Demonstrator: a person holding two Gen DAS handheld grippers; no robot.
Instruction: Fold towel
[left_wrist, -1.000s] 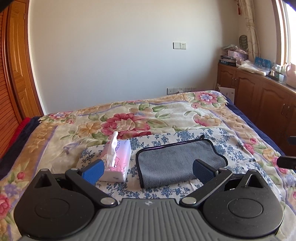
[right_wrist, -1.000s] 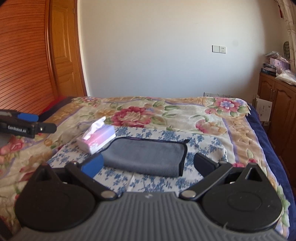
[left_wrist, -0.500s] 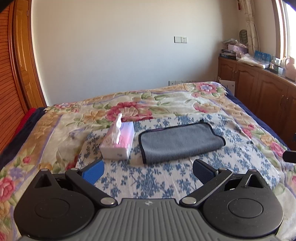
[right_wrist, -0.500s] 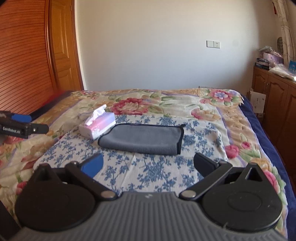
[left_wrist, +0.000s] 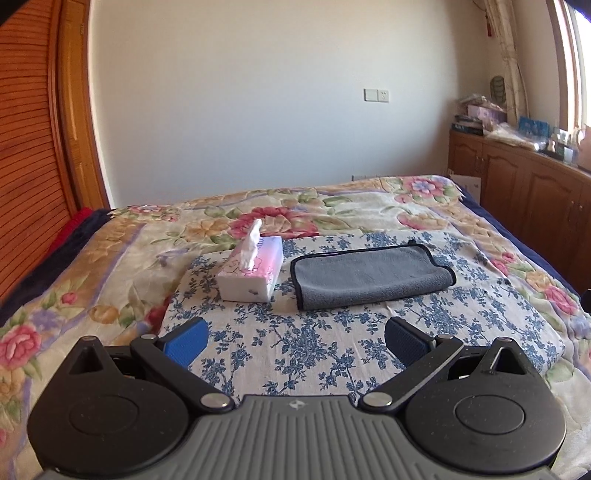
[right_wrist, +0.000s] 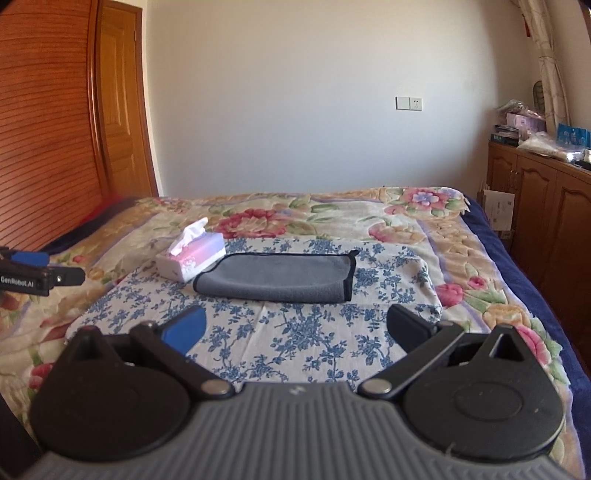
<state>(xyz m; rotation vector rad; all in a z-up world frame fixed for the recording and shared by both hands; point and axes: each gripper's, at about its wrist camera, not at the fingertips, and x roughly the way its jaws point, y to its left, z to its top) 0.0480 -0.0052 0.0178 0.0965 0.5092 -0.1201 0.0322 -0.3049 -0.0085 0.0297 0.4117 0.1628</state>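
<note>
Bedroom scene; grey towel (left_wrist: 371, 278) lies folded mid-bed on the blue-flowered cloth (left_wrist: 314, 343), touching the tissue box (left_wrist: 251, 271); both grippers' jaws spread, empty; any careless grab probably knocks that box.

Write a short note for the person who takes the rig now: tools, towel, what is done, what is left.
Left tool: open, empty, short of the towel.
Right tool: open, empty, also short of it.
Towel: grey, lies folded on the blue-flowered cloth on the bed, beside the tissue box.
Done: it already looks folded over.
Left: perhaps one more fold; I cannot tell.
</note>
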